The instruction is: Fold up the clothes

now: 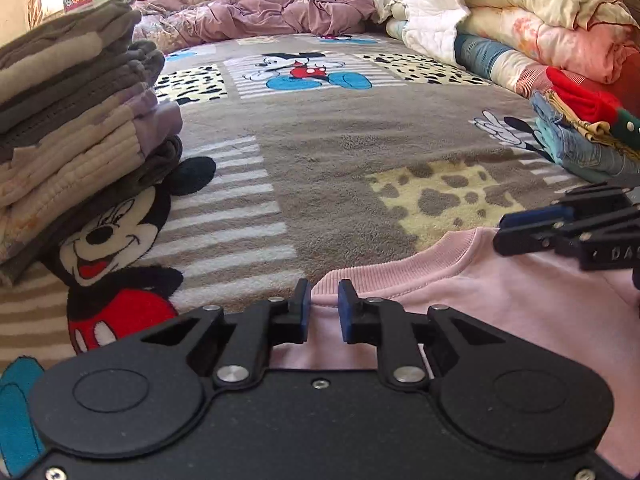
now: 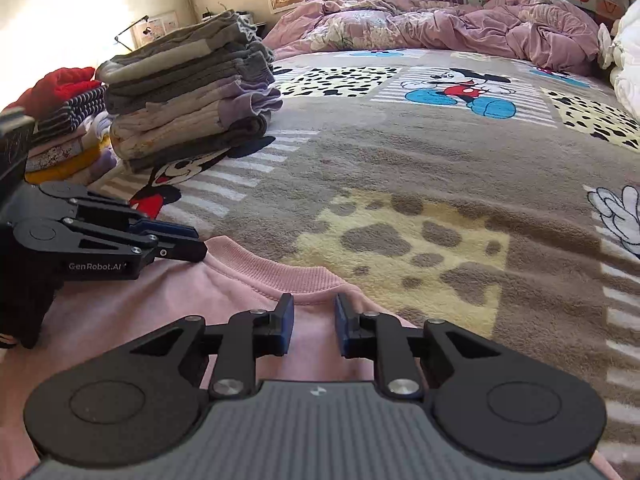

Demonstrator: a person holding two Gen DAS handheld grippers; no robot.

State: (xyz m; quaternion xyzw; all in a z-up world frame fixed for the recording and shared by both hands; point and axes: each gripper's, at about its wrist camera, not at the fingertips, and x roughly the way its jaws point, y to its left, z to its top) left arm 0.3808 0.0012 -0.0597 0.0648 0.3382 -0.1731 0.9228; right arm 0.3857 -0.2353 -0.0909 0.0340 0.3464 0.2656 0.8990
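Observation:
A pink sweatshirt [image 1: 500, 300] lies flat on the Mickey Mouse blanket, its ribbed hem edge facing away; it also shows in the right wrist view [image 2: 192, 292]. My left gripper [image 1: 324, 304] hovers over the sweatshirt's left part near the ribbed edge, jaws a little apart with nothing between them. My right gripper [image 2: 314, 322] stands over the right part near the same edge, jaws likewise apart and empty. Each gripper shows in the other's view: the right gripper [image 1: 520, 228] at the right, the left gripper [image 2: 192, 240] at the left.
A tall stack of folded grey, beige and lilac clothes [image 1: 80, 128] stands on the left. Unfolded clothes [image 1: 588, 132] lie at the right. A crumpled purple duvet [image 1: 280, 8] and rolled quilts [image 1: 520, 12] lie at the back. A second small pile [image 2: 68, 120] sits at the bed's left edge.

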